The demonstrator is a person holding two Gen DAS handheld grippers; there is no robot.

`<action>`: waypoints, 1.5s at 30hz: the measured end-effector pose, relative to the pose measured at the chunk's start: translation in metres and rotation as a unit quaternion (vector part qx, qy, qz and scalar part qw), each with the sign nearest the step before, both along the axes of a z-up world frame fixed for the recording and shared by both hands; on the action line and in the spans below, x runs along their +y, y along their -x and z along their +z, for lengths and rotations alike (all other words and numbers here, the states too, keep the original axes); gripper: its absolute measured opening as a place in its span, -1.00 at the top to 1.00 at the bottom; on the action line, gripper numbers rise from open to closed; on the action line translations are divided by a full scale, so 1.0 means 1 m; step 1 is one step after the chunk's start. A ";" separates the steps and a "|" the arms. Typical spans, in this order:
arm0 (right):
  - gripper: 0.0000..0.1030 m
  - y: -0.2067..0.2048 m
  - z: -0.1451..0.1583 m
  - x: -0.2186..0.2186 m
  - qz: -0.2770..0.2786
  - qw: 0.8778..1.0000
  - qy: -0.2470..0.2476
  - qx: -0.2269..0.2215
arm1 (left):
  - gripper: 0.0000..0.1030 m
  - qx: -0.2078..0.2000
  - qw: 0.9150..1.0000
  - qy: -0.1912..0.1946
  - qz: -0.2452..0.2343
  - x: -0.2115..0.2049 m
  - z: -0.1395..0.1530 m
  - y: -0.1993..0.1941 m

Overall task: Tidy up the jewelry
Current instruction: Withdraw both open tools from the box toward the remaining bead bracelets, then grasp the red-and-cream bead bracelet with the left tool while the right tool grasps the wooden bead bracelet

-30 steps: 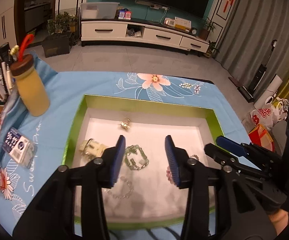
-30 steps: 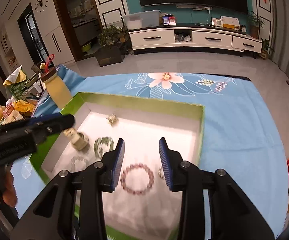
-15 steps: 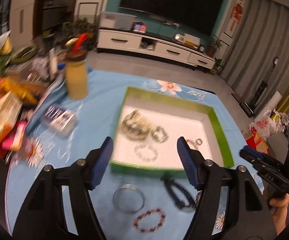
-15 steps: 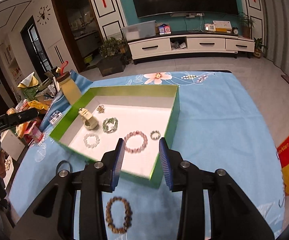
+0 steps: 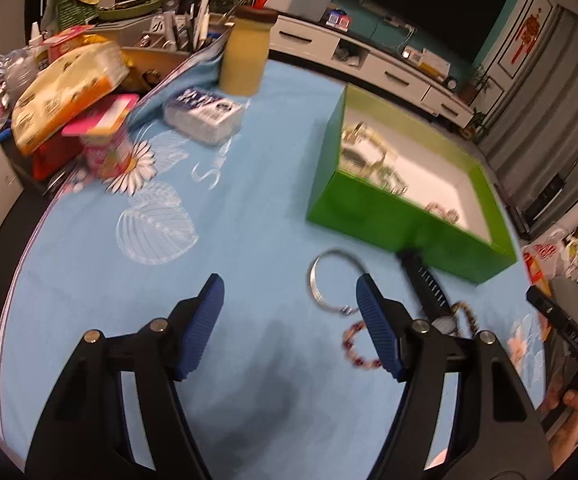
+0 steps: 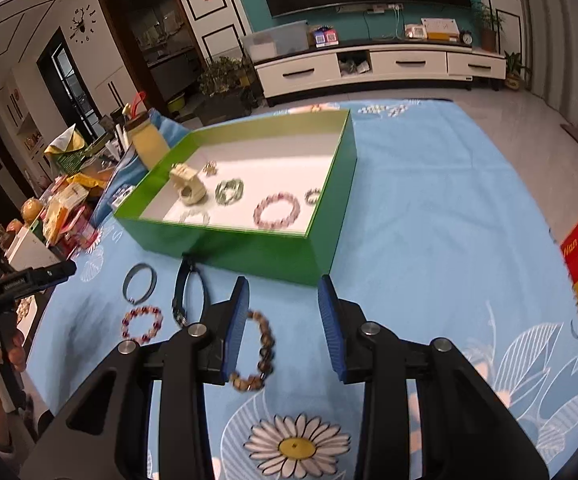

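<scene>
While both grippers hang above the blue cloth with nothing between their fingers, 4 pieces lie loose outside the green box [image 6: 249, 250]: a silver bangle [image 6: 140, 283], a black watch [image 6: 188, 293], a red bead bracelet [image 6: 142, 323] and a brown bead bracelet [image 6: 258, 350]. The box stands ahead of the right gripper [image 6: 282, 314] and already holds several bracelets on its white floor.

The likeliest trouble, as I judge it, is a bad pick on the brown bead bracelet, which lies partly under the right gripper's left finger: closing from here could catch only 1 side of the loop and drag the beads across the cloth instead of lifting them. The watch strap lies just beside the bracelets, so a wide grab may snag 2 pieces at once. The silver bangle is thin and flat and could slip out of the pads.

The left gripper [image 5: 289, 304] is spread wide, tilted down at the cloth, with the bangle [image 5: 331, 282] ahead and just inside its right finger. The right gripper is also spread, angled forward and down toward the box's near wall, low over the cloth
</scene>
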State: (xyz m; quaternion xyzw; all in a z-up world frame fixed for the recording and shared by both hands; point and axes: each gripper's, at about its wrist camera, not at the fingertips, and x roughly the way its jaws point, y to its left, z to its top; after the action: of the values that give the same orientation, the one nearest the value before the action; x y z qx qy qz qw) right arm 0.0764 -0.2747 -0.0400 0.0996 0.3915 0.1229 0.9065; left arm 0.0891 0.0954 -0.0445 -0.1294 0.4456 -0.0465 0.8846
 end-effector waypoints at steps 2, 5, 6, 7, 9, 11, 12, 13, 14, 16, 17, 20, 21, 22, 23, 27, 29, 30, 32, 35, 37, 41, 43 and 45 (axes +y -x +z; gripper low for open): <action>0.30 0.005 -0.007 0.003 0.004 1.000 -0.003 0.009 | -0.35 0.005 1.000 -0.014 -0.002 -0.002 -0.007 0.008; 0.30 0.013 -0.021 0.009 0.014 0.999 -0.011 0.027 | -0.35 0.010 1.000 -0.009 -0.009 -0.003 -0.013 0.016; 0.30 0.015 -0.026 0.011 0.018 0.999 -0.013 0.034 | -0.35 0.013 1.000 -0.004 -0.013 -0.003 -0.015 0.020; 0.30 0.017 -0.029 0.012 0.020 0.999 -0.012 0.038 | -0.35 0.015 1.000 -0.002 -0.014 -0.004 -0.017 0.021; 0.30 0.020 -0.037 0.017 0.023 0.999 -0.008 0.048 | -0.35 0.021 1.000 0.001 -0.019 -0.007 -0.021 0.026; 0.30 0.022 -0.043 0.018 0.022 0.998 -0.011 0.054 | -0.35 0.025 0.999 0.002 -0.024 -0.011 -0.025 0.028; 0.30 0.023 -0.045 0.018 0.022 0.998 -0.014 0.057 | -0.35 0.028 0.999 0.002 -0.027 -0.014 -0.028 0.030; 0.30 0.024 -0.046 0.019 0.022 0.998 -0.015 0.058 | -0.35 0.029 0.999 0.001 -0.030 -0.016 -0.029 0.032; 0.30 0.024 -0.047 0.019 0.022 0.998 -0.015 0.058 | -0.35 0.030 0.999 -0.001 -0.033 -0.019 -0.031 0.033; 0.30 0.024 -0.046 0.021 0.022 0.998 -0.012 0.057 | -0.35 0.032 0.999 -0.006 -0.040 -0.025 -0.034 0.034; 0.30 0.024 -0.046 0.021 0.022 0.998 -0.010 0.056 | -0.35 0.033 0.998 -0.008 -0.043 -0.027 -0.035 0.033; 0.30 0.026 -0.047 0.022 0.021 0.998 -0.006 0.054 | -0.35 0.035 0.998 -0.009 -0.051 -0.034 -0.037 0.032; 0.30 0.026 -0.047 0.023 0.021 0.998 -0.006 0.053 | -0.35 0.034 0.998 -0.011 -0.055 -0.037 -0.038 0.031; 0.30 0.027 -0.047 0.023 0.022 0.998 -0.008 0.052 | -0.35 0.034 0.998 -0.012 -0.058 -0.039 -0.038 0.031; 0.30 0.026 -0.047 0.022 0.023 0.998 -0.008 0.051 | -0.35 0.034 0.997 -0.015 -0.061 -0.043 -0.039 0.030; 0.30 0.025 -0.050 0.023 0.025 0.998 -0.007 0.053 | -0.35 0.028 0.997 -0.027 -0.071 -0.054 -0.040 0.024; 0.30 0.025 -0.052 0.022 0.023 0.998 -0.005 0.056 | -0.34 0.027 0.996 -0.033 -0.072 -0.058 -0.042 0.019; 0.30 0.024 -0.053 0.023 0.023 0.998 -0.004 0.056 | -0.30 0.027 0.996 -0.037 -0.074 -0.061 -0.043 0.016; 0.30 0.022 -0.055 0.022 0.020 0.998 0.000 0.058 | -0.22 0.027 0.996 -0.044 -0.078 -0.065 -0.046 0.013; 0.30 0.019 -0.056 0.022 0.017 0.998 0.004 0.058 | -0.12 0.026 0.994 -0.058 -0.085 -0.073 -0.049 0.009; 0.30 0.018 -0.057 0.021 0.016 0.998 0.006 0.057 | -0.06 0.024 0.993 -0.067 -0.091 -0.078 -0.051 0.008; 0.30 0.014 -0.059 0.023 0.017 0.998 0.009 0.058 | 0.10 0.013 0.991 -0.090 -0.102 -0.087 -0.054 0.007; 0.30 0.013 -0.060 0.024 0.017 0.998 0.011 0.059 | 0.15 0.007 0.989 -0.098 -0.109 -0.091 -0.055 0.007; 0.30 0.011 -0.061 0.026 0.018 0.998 0.016 0.059 | 0.24 0.000 0.988 -0.107 -0.114 -0.093 -0.055 0.008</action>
State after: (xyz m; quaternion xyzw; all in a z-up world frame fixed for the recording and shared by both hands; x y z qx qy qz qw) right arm 0.0652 -0.2489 -0.1010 0.0856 0.4476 0.1267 0.8811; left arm 0.0809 0.0021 -0.1000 0.0176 0.4598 -0.0994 0.8823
